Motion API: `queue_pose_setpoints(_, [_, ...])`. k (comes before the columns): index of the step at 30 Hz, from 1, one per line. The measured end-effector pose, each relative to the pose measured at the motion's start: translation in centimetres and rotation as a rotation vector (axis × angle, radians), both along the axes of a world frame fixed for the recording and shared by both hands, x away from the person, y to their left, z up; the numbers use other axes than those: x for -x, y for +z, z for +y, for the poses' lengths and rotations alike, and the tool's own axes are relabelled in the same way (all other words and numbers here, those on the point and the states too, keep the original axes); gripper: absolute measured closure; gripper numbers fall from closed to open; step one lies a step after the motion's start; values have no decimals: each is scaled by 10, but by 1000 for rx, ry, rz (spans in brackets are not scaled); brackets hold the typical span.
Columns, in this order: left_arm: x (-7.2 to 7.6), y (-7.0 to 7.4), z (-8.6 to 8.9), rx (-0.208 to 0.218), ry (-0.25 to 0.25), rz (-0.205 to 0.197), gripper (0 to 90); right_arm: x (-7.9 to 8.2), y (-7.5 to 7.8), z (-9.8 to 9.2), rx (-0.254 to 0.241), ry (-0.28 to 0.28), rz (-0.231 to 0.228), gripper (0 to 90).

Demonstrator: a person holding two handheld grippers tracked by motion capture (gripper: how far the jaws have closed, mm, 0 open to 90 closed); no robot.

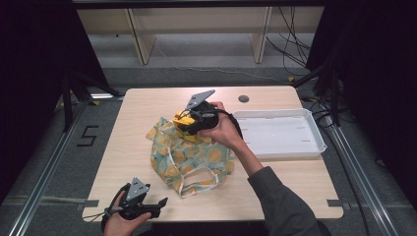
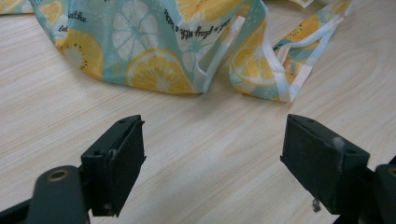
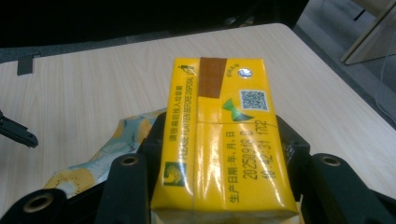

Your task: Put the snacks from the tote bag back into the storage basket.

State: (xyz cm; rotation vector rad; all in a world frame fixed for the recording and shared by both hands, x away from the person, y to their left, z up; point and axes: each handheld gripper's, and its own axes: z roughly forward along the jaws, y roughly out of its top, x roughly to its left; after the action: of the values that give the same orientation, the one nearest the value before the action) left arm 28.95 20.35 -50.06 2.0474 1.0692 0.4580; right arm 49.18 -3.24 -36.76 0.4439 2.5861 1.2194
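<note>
A yellow drink carton (image 3: 224, 140) with a brown tape strip and printed text sits clamped between the black jaws of my right gripper (image 3: 219, 154). In the high view that gripper (image 1: 189, 123) holds the carton (image 1: 183, 123) above the far edge of a teal cloth bag with a lemon print (image 1: 189, 157), which lies crumpled in the middle of the table. My left gripper (image 1: 160, 202) rests low near the table's front left edge, open with nothing between its jaws (image 2: 215, 158). It faces the bag (image 2: 154, 42) and the bag's white-edged handles (image 2: 280, 70).
A white shallow tray (image 1: 314, 130) stands at the right side of the wooden table (image 1: 137, 113). A round cable hole (image 1: 243, 99) is at the back edge. Beyond the table are wooden shelf legs and cables on the floor.
</note>
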Motion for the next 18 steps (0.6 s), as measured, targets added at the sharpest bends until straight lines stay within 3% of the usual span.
queue_pose_setpoints(7, [0, 0, 0, -13, -9, 4, 206, 4, 12, -22, -26, -39, -16, 520])
queue_pose_setpoints(12, [-1, 0, 1, -6, -1, 4, 205, 7, 16, -53, -41, -86, -8, 520])
queue_pose_setpoints(14, [-1, 2, 2, -26, -15, 13, 206, 8, 16, -65, -42, -97, -14, 520])
queue_pose_setpoints(16, [0, 0, 1, -6, 0, 8, 206, 9, 16, -70, -47, -106, -17, 520])
queue_pose_setpoints(17, [-1, 2, 4, -51, -22, 12, 206, 13, 16, -81, -43, -113, -33, 521])
queue_pose_setpoints(18, [-1, 2, 4, -40, -14, 8, 206, 13, 16, -85, -44, -115, -31, 521])
